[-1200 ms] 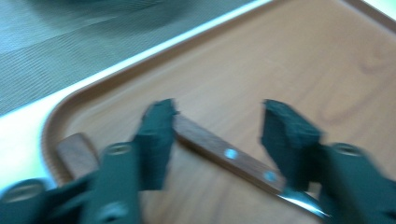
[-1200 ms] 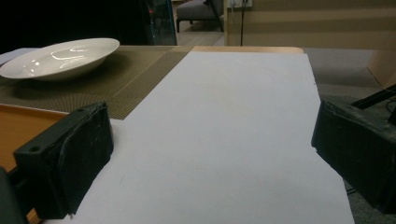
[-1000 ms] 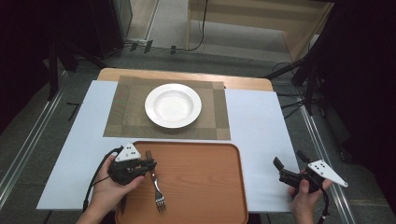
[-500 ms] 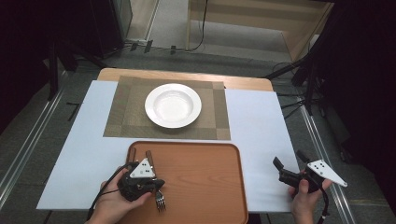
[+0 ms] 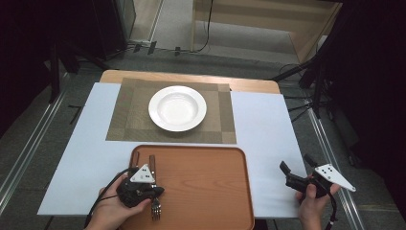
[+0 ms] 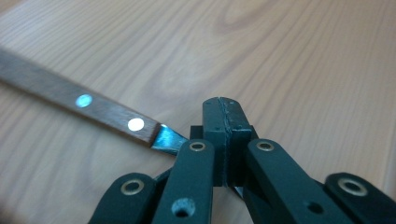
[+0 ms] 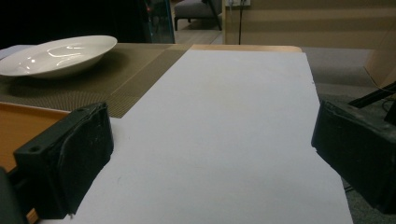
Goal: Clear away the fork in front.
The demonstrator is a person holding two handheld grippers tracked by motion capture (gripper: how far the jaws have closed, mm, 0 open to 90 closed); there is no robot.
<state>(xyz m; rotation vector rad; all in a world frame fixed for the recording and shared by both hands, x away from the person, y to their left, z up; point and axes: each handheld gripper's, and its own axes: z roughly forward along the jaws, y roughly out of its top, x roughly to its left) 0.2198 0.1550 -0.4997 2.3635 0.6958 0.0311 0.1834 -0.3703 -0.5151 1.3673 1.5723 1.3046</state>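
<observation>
Nearby, left claw (image 5: 152, 190) clenched, seemingly on the fork (image 5: 155, 209); wooden-handled knife (image 6: 84, 102) alongside on tray (image 5: 206, 187); right claw (image 5: 295, 168) released.

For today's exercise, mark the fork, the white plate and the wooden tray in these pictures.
fork (image 5: 155, 211), high view, on its tines below the left gripper.
white plate (image 5: 177, 108), high view, centre of its bowl.
wooden tray (image 5: 210, 182), high view, bare middle of its floor.

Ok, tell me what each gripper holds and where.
Left gripper is shut on the fork at its metal neck, just past the wooden handle. Right gripper holds nothing.
</observation>
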